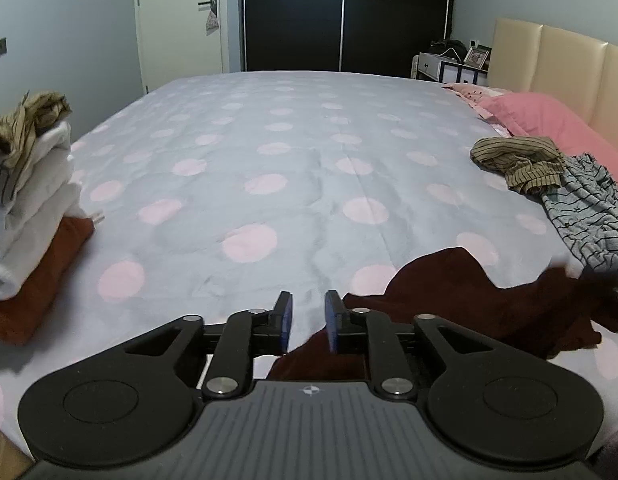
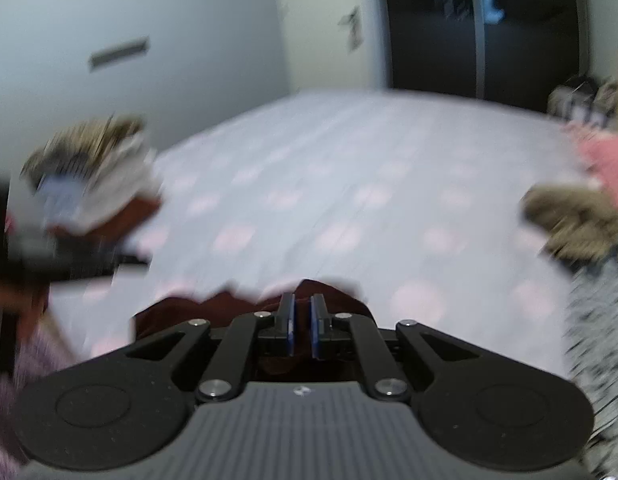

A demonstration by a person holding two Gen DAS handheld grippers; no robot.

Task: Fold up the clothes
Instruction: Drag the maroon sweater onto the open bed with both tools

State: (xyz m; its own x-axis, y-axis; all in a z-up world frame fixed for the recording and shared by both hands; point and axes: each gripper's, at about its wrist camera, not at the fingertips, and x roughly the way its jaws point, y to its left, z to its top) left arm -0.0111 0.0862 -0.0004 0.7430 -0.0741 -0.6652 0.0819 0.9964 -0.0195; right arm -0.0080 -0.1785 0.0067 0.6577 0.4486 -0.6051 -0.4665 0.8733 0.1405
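On the bed [image 1: 293, 148], my maroon cloth [image 1: 489, 304] lies crumpled at its near edge, right gripper [image 2: 302, 326] pinching it, left gripper [image 1: 308, 320] narrowly parted and gripping nothing, so lifting one-sided could bunch it.

One bed [image 1: 293, 128], one folded stack [image 1: 33, 200], three loose garments: maroon [image 1: 489, 300], striped [image 1: 521, 164], grey [image 1: 593, 216]; two pillows [image 1: 545, 116] are counted.
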